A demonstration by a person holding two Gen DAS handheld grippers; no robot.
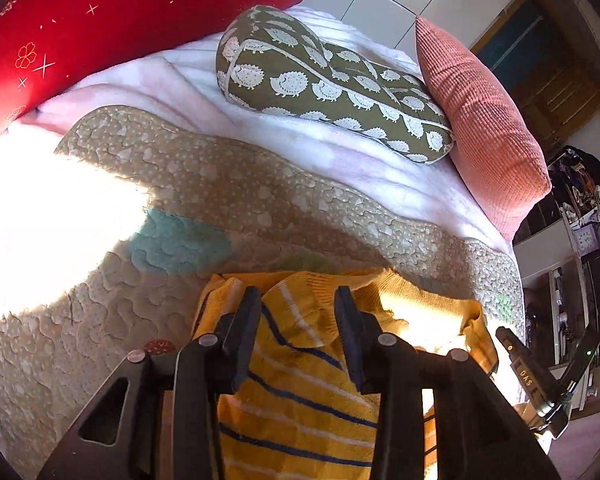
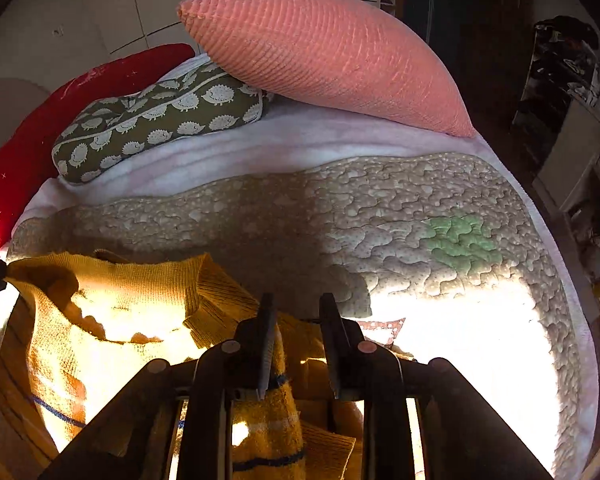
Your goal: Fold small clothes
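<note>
Glare washes out parts of the mustard-yellow knit sweater with navy and white stripes (image 1: 300, 392), lying on the tan quilted bedspread (image 1: 220, 184) at its near edge. The left gripper (image 1: 298, 312) tilts downward, jaws apart over a sleeve. The right gripper (image 2: 296, 320), likewise tilted, stands narrowly open, fabric touching one finger.

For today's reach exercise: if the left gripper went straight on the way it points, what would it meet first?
Most likely the yellow striped sweater lying right under the left gripper, with the quilt beyond it.
</note>
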